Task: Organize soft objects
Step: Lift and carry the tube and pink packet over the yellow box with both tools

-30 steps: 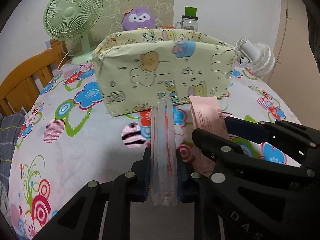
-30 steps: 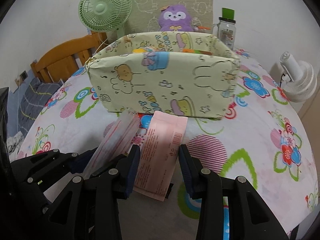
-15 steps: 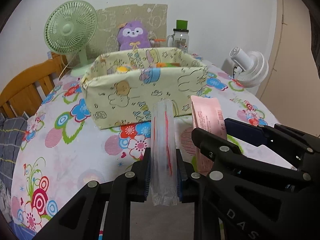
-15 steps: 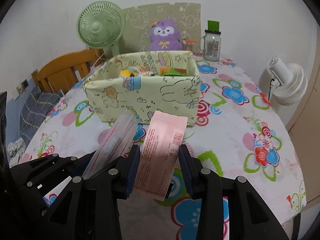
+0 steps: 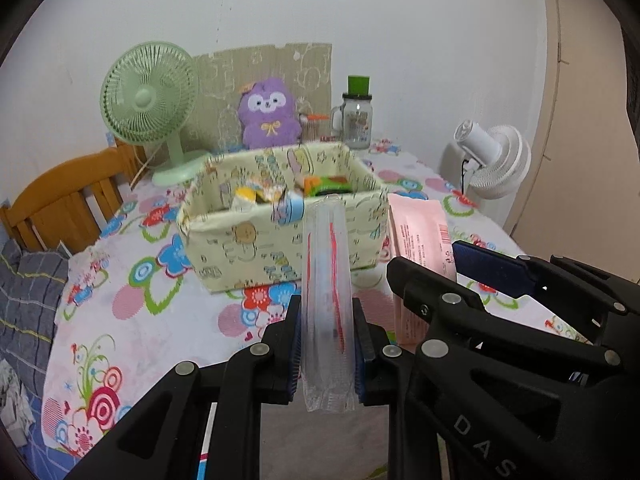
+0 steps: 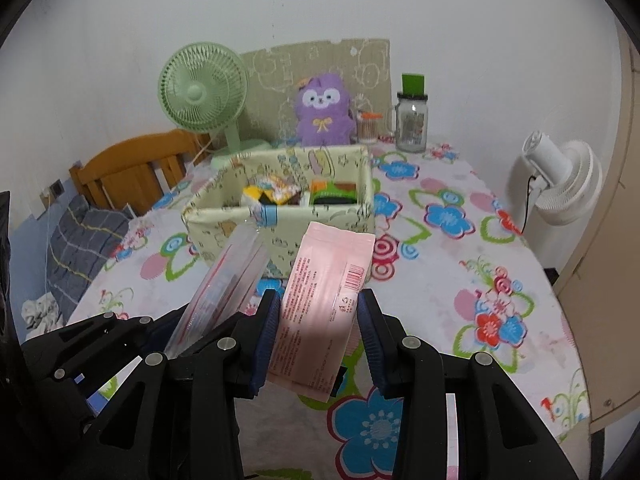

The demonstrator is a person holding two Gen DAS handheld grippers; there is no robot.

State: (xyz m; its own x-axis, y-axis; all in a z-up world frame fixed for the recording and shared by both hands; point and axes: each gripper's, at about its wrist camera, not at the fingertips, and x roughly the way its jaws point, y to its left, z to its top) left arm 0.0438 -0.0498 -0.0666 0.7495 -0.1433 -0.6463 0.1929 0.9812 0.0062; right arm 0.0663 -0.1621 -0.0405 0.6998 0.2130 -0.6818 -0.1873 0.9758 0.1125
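My left gripper (image 5: 326, 344) is shut on a clear plastic pack with red print (image 5: 327, 304), held edge-on above the table. My right gripper (image 6: 318, 328) is shut on a pink soft pack (image 6: 324, 300), which also shows in the left wrist view (image 5: 420, 248). Both packs are raised side by side in front of a pale yellow fabric box (image 5: 280, 240), also seen in the right wrist view (image 6: 224, 220). The box holds several small colourful items (image 6: 280, 192). The clear pack shows in the right wrist view (image 6: 228, 280) too.
A flowered tablecloth (image 6: 460, 260) covers the round table. Behind the box stand a green fan (image 6: 202, 96), a purple plush (image 6: 322, 112) and a glass jar with a green lid (image 6: 412, 120). A white fan (image 6: 560, 184) stands off the right edge; a wooden chair (image 6: 132, 172) is left.
Both grippers have lifted and drawn back from the box with their packs. The box looks smaller and its inside now shows.
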